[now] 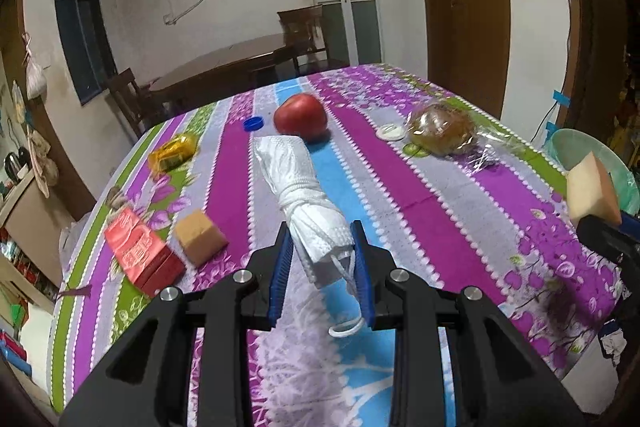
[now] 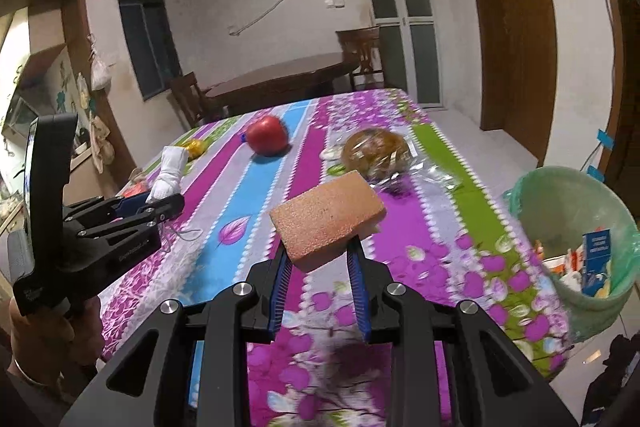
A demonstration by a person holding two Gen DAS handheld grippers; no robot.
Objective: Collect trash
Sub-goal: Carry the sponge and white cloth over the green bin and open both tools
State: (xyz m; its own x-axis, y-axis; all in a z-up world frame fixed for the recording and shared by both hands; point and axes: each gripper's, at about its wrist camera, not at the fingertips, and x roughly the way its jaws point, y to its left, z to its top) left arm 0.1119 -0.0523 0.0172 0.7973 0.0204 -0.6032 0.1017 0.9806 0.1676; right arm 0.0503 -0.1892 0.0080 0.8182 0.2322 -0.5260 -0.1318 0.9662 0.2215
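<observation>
Left wrist: left gripper (image 1: pixel 320 247) jaws clamp rolled mask (image 1: pixel 300 195); right gripper (image 2: pixel 320 255) jaws clamp sponge (image 2: pixel 328 215); striped tablecloth (image 1: pixel 420 187).

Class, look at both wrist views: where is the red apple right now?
The red apple sits on the far middle of the striped tablecloth, left of the bagged bread, with the blue bottle cap just to its left.

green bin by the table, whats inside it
The green bin holds a blue-and-white carton and some white and orange packaging. Its near wall and the top litter hide anything deeper.
</observation>
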